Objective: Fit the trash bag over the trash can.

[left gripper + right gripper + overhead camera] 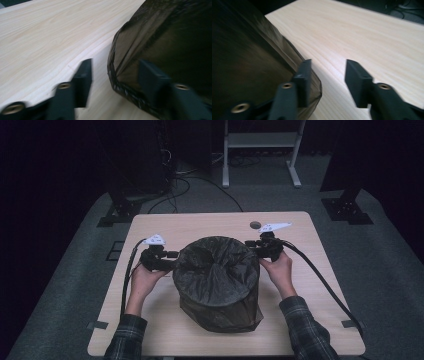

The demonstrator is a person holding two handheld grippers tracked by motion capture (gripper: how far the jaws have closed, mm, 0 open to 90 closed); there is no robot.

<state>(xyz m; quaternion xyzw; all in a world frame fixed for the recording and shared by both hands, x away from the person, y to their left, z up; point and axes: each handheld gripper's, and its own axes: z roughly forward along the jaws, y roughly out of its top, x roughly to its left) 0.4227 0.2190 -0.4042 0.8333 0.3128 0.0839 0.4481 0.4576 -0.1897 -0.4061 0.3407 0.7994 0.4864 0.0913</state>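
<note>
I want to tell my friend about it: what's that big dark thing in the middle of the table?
On the pale wooden table, right in the middle between the person's two hands, stands a round bin lined with a dark, shiny plastic bag. Unlike the small grey disc near the far edge, it is tall, crinkly and the biggest thing there.

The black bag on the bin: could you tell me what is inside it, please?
In the high view the black bag lines a round bin, and its crumpled film sags into the mouth. Whatever lies below that film is covered.
</note>
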